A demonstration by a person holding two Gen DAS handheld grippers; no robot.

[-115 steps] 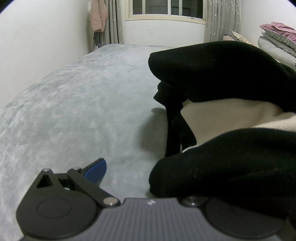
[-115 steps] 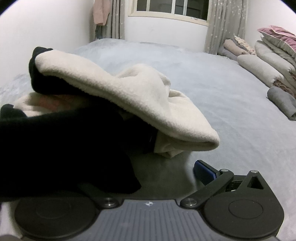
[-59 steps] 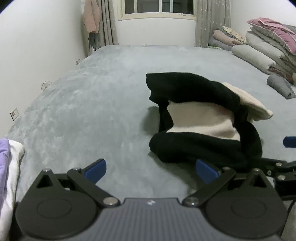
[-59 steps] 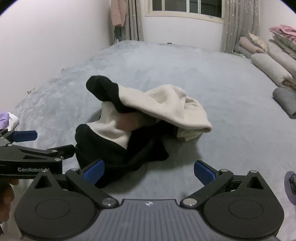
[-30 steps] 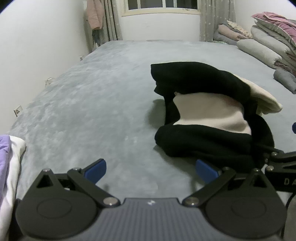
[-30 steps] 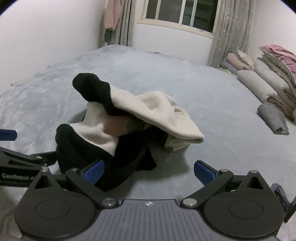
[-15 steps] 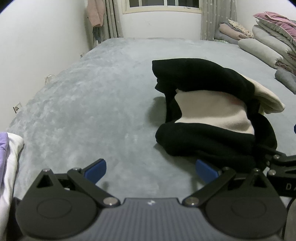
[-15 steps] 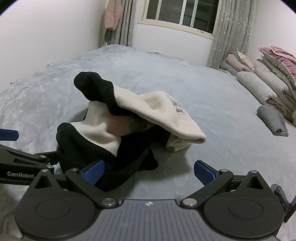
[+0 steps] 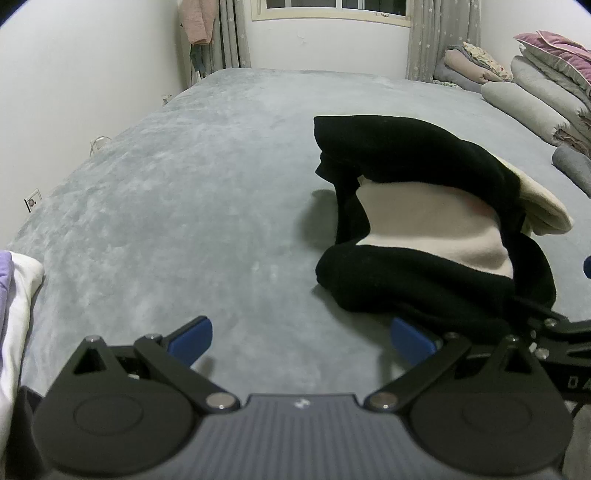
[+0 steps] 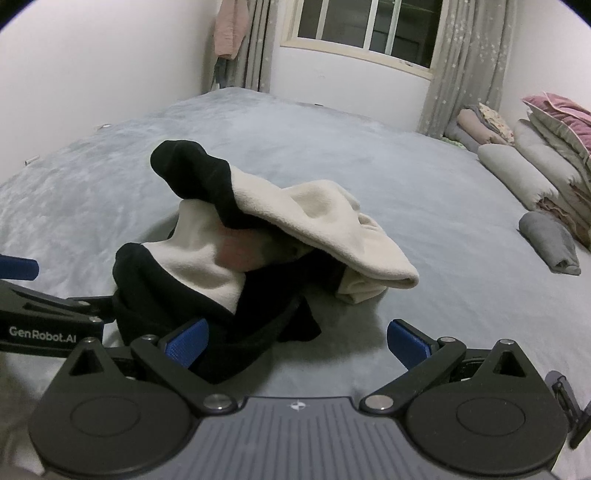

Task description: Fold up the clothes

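Just ahead, both tools, left (image 9: 301,334) and right (image 10: 297,341), spread wide beside rumpled black-and-cream garment (image 10: 236,254) on grey bed (image 9: 184,184).

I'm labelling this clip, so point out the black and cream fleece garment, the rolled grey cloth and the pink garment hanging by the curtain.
Black and cream fleece garment (image 10: 207,258): right wrist view, cream panel.
Rolled grey cloth (image 10: 550,240): right wrist view, top.
Pink hanging garment (image 10: 231,33): right wrist view, middle.

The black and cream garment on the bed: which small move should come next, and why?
Probably bring the right claw forward to the near black hem of the black and cream garment and close on it. The garment lies bunched, not flat, on the grey bed. Both claws are open and hold nothing, and the left claw faces mostly bare bed.
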